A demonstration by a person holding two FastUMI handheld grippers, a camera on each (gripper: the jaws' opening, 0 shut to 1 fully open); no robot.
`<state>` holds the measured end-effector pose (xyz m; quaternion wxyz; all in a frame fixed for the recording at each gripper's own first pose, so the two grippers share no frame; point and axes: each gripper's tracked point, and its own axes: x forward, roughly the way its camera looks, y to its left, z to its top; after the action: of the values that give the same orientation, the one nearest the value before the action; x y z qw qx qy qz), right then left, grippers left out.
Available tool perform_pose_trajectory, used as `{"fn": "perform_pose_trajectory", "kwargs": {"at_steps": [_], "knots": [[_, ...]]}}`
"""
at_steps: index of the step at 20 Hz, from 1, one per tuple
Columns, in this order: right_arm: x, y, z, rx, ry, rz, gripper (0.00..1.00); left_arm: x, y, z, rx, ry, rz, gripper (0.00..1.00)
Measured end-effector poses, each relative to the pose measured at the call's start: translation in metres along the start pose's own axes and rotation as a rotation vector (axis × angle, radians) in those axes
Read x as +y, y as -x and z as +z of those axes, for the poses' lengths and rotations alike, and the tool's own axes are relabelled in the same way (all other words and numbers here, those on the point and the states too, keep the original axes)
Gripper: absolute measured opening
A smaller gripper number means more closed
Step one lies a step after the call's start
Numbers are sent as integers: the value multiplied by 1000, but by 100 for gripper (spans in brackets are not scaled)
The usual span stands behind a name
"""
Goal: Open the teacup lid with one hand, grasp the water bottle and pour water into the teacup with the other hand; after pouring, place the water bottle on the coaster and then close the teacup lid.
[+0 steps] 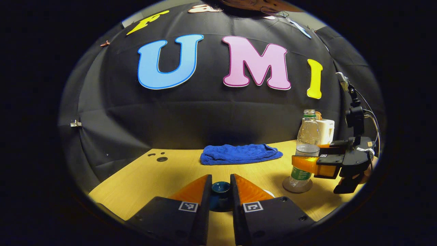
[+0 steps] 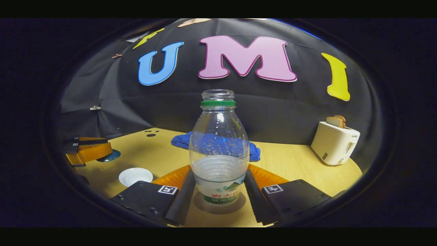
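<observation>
Left hand-held gripper [image 1: 220, 191] pinches the teacup lid's knob [image 1: 220, 187]; right hand-held gripper [image 2: 218, 186] brackets the water bottle [image 2: 218, 153], contact unclear; squeeze low before lifting.

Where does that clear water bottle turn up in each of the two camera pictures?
Left gripper view: the water bottle stands at the right, on a round coaster, with the right tongs around its lower body.
Right gripper view: it stands in the centre, upright and uncapped, between that camera's own tongs.
Shared landmark: the blue cloth on the table behind it.
</observation>
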<state>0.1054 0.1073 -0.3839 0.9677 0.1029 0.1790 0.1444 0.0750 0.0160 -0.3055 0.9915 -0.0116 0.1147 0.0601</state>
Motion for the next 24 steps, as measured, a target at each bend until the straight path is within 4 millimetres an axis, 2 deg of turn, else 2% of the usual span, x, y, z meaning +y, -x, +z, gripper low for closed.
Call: {"fn": "perform_pose_trajectory", "kwargs": {"at_steps": [2,3,4,10,11,12,13,15,17,18,19,20,21,22,23,24], "knots": [[0,-1,-3,4,-8,-6,78,-3,-2,-1,1,1,-6,33],[0,-2,-9,24,-13,-6,79,-5,-3,-2,3,2,-9,29],[-2,-2,-16,49,-23,-3,80,-8,-5,-3,6,5,-13,33],[-5,9,-43,135,-49,-4,96,-26,-13,-13,29,39,-45,33],[-6,12,-46,147,-44,-5,92,-30,-14,-15,31,42,-52,33],[-7,23,-51,157,-41,-4,96,-34,-16,-16,33,43,-58,37],[-5,32,-56,166,-40,3,96,-37,-18,-17,33,42,-66,33],[-3,46,-67,201,-34,28,95,-49,-22,-21,39,37,-93,37],[-8,55,-72,215,-32,34,96,-55,-25,-26,47,32,-106,33],[-10,59,-74,222,-37,35,92,-56,-27,-29,51,27,-110,33],[-13,62,-75,229,-41,31,96,-57,-27,-31,56,23,-114,29],[-16,65,-76,230,-45,26,92,-58,-29,-34,60,20,-115,29],[-19,66,-74,228,-47,18,92,-60,-29,-35,64,22,-121,33],[-23,67,-73,224,-47,7,96,-61,-31,-38,67,26,-122,33],[-25,68,-71,219,-47,0,92,-61,-31,-39,73,28,-122,33],[-25,68,-68,210,-47,-4,96,-61,-32,-42,79,25,-119,37]]}}
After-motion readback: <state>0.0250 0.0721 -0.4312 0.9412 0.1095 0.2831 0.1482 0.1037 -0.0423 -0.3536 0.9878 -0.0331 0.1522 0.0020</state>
